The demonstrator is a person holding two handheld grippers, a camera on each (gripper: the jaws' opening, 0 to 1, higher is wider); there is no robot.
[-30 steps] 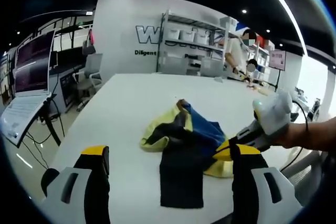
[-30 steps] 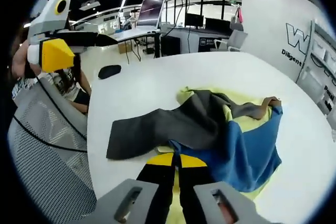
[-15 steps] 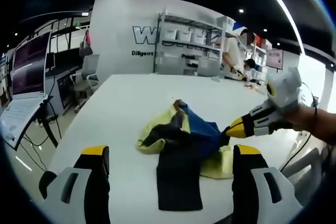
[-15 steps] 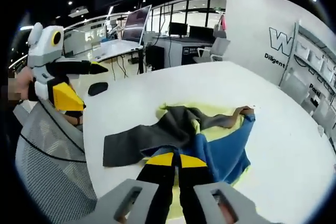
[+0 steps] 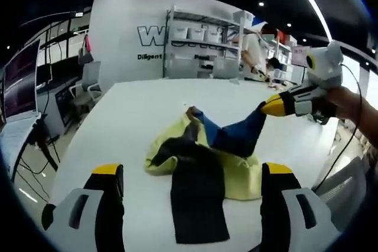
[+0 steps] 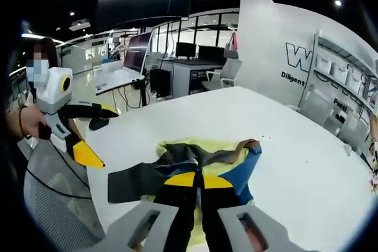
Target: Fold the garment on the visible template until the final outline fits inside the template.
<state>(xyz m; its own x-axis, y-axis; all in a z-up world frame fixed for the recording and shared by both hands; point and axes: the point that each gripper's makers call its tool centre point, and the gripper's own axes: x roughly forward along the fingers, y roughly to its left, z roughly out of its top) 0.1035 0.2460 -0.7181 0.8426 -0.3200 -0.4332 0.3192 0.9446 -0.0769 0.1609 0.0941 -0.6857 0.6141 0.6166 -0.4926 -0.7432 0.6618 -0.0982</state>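
A crumpled garment (image 5: 201,157) of dark grey, blue and yellow cloth lies on the white table (image 5: 130,110). Its dark grey leg (image 5: 198,202) stretches toward my left gripper (image 5: 192,170), which hangs open above the table's near edge, holding nothing. My right gripper (image 5: 266,107) is shut on the blue part (image 5: 239,137) and holds it up off the table at the right. In the right gripper view the shut right gripper (image 6: 199,180) pinches blue cloth (image 6: 239,178), with the garment (image 6: 195,154) spread below. The left gripper (image 6: 100,134) shows at the left, open, in a person's hand.
A mesh chair back (image 6: 53,205) stands at the table's near side. Desks with monitors (image 6: 133,54) and an office chair (image 5: 88,78) stand beyond the table. Shelving (image 5: 201,51) lines the back wall, where a person (image 5: 251,51) stands.
The right gripper has risen and moved away to the right with the blue cloth, stretching it up off the pile. The left gripper stays open and has held its place.
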